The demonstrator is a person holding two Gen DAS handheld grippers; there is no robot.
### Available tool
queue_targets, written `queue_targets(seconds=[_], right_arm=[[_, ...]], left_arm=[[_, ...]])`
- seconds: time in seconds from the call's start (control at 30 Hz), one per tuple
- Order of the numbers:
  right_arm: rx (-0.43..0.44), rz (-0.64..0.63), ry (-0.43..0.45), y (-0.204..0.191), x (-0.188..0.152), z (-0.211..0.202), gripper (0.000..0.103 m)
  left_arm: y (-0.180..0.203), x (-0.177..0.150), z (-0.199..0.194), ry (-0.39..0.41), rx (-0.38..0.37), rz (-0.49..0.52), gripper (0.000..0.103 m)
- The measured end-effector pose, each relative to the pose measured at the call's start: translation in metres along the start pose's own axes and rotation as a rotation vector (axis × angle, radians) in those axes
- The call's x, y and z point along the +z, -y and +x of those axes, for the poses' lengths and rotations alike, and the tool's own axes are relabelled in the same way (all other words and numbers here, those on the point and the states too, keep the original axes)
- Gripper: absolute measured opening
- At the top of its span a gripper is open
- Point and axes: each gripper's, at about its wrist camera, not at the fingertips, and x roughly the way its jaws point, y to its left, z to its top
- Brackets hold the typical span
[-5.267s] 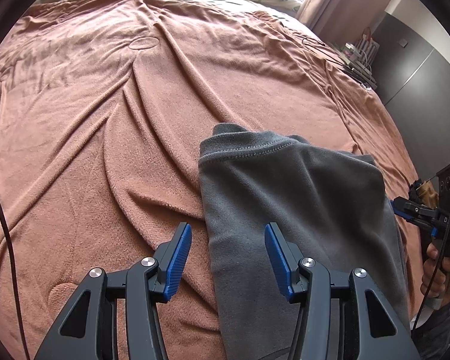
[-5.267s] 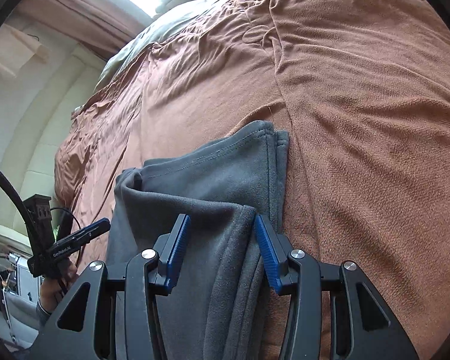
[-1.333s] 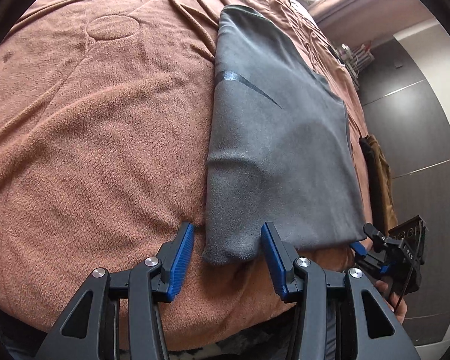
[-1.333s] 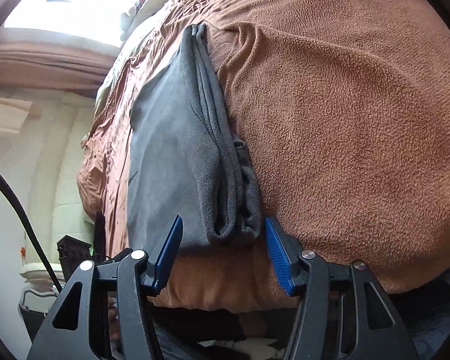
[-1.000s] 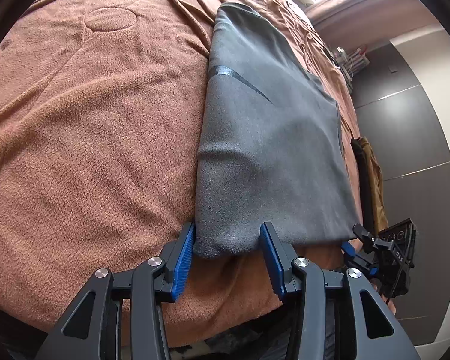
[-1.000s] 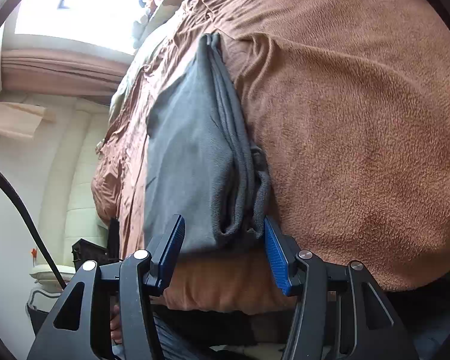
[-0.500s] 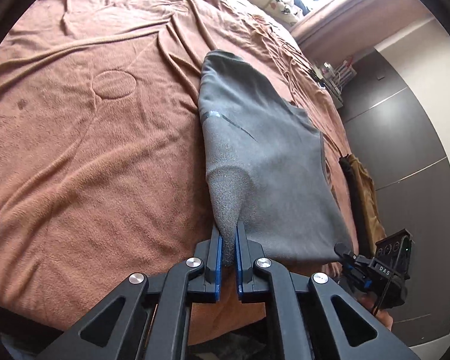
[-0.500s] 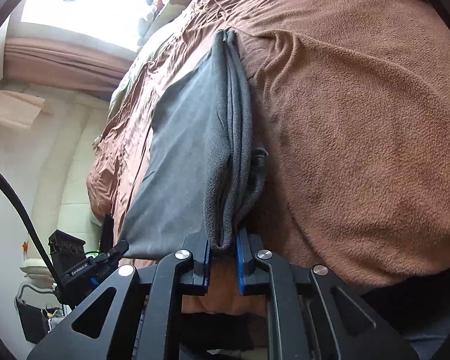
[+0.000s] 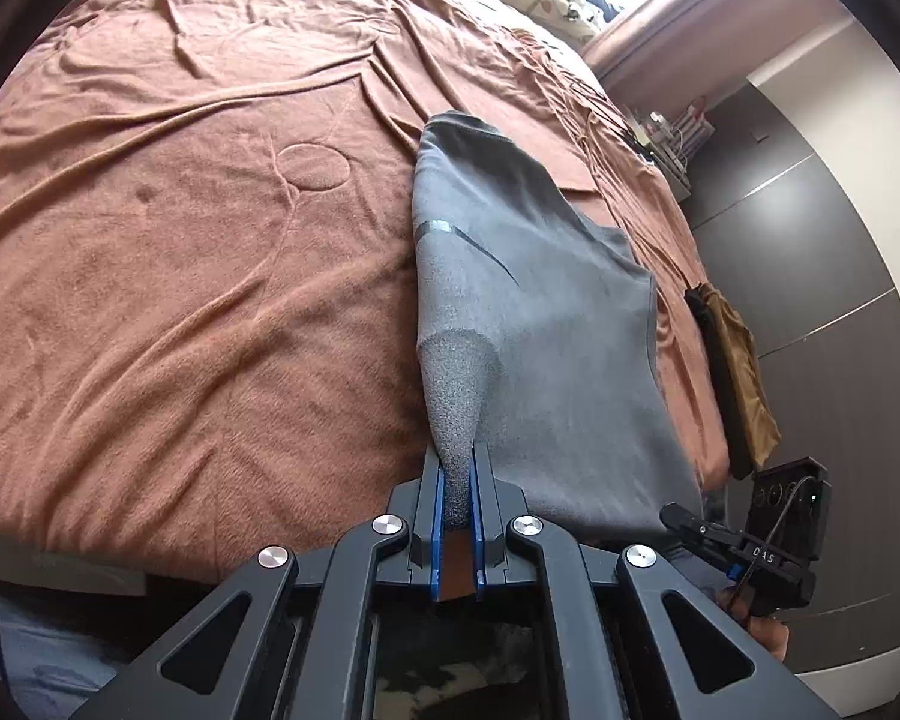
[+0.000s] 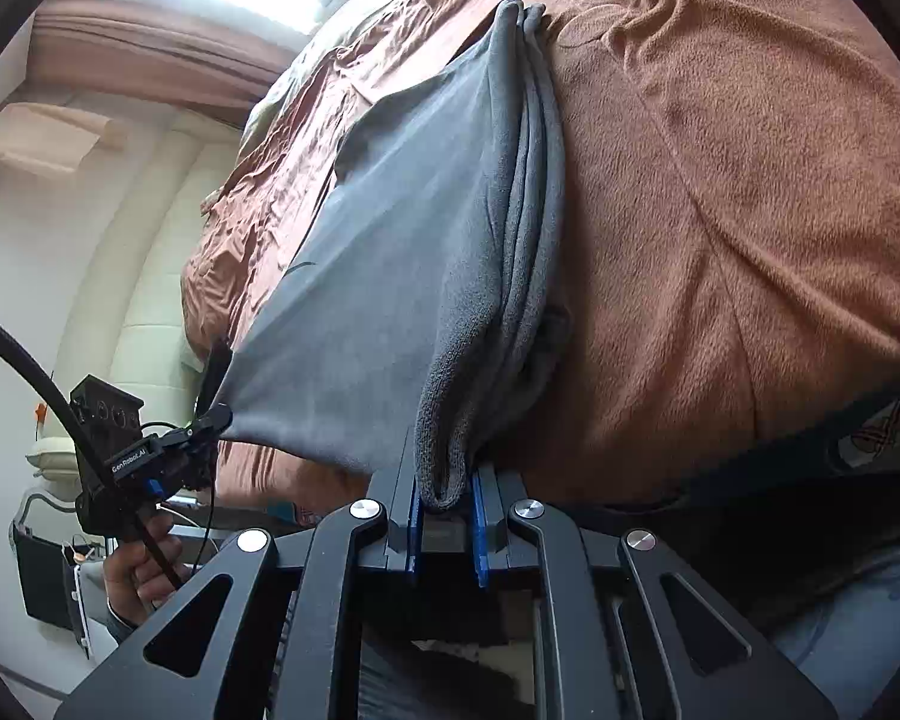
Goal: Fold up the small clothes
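Left claw (image 9: 457, 480) pinched the near left corner of the grey garment (image 9: 528, 312), blue pads (image 9: 440, 498) pressed on the fabric. Right claw (image 10: 445, 498) pinched the near right corner, at the thick folded edge. Near hem lifted and stretched taut between both claws; far part lay on the brown blanket (image 9: 180, 276) of the bed. Wide open blanket left of and beyond the garment; bed's near edge just under the claws.

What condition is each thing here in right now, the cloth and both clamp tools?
Grey fleece garment: folded, near corners lifted off the bed.
Left gripper: jaws shut on a garment corner.
Right gripper: jaws shut on the other corner.
Brown fleece blanket: spread out, wrinkled.
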Motion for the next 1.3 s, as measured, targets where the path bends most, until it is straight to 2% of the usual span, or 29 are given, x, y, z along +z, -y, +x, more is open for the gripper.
queue_targets(seconds=[0.07, 0.17, 0.23, 0.3, 0.33, 0.37, 0.43, 0.53, 0.67, 0.9, 0.97, 1.03, 1.3], right_arm=[[0.032, 0.010, -0.018, -0.001, 0.000, 0.005, 0.010], [0.023, 0.001, -0.028, 0.000, -0.001, 0.008, 0.010], [0.000, -0.019, -0.029, -0.004, -0.001, 0.008, 0.010], [-0.035, -0.042, -0.020, -0.010, 0.003, 0.004, 0.013], [-0.049, -0.049, -0.015, -0.011, 0.006, 0.004, 0.015], [-0.056, -0.054, -0.011, -0.012, 0.010, 0.003, 0.021], [-0.079, -0.064, 0.001, -0.014, 0.018, 0.002, 0.030], [-0.102, -0.066, 0.018, -0.012, 0.031, -0.001, 0.041], [-0.105, -0.055, 0.054, -0.008, 0.047, -0.006, 0.054], [-0.086, -0.071, 0.092, -0.013, 0.093, -0.008, 0.056], [-0.097, -0.065, 0.107, -0.015, 0.110, -0.003, 0.061], [-0.100, -0.063, 0.119, -0.014, 0.127, 0.000, 0.062], [-0.075, -0.036, 0.116, -0.007, 0.159, 0.024, 0.062]], left_arm=[[-0.004, -0.006, -0.003, -0.004, 0.011, 0.007, 0.007], [-0.009, -0.012, -0.005, -0.013, 0.013, 0.004, 0.007], [-0.011, -0.013, -0.004, -0.020, 0.024, 0.009, 0.008], [-0.013, -0.011, -0.001, -0.037, 0.064, 0.008, 0.011], [-0.014, -0.010, 0.000, -0.045, 0.087, 0.008, 0.017], [-0.014, -0.009, 0.001, -0.047, 0.092, 0.007, 0.021], [-0.015, -0.005, -0.001, -0.029, 0.077, 0.007, 0.037], [-0.014, 0.001, -0.003, -0.002, 0.095, 0.018, 0.048], [-0.013, 0.010, 0.001, 0.000, 0.084, 0.023, 0.050], [-0.007, 0.037, 0.010, 0.011, 0.077, 0.029, 0.050], [-0.004, 0.047, 0.014, 0.014, 0.075, 0.036, 0.050], [-0.002, 0.058, 0.018, 0.015, 0.072, 0.044, 0.050], [0.001, 0.104, 0.041, -0.002, 0.085, 0.062, 0.050]])
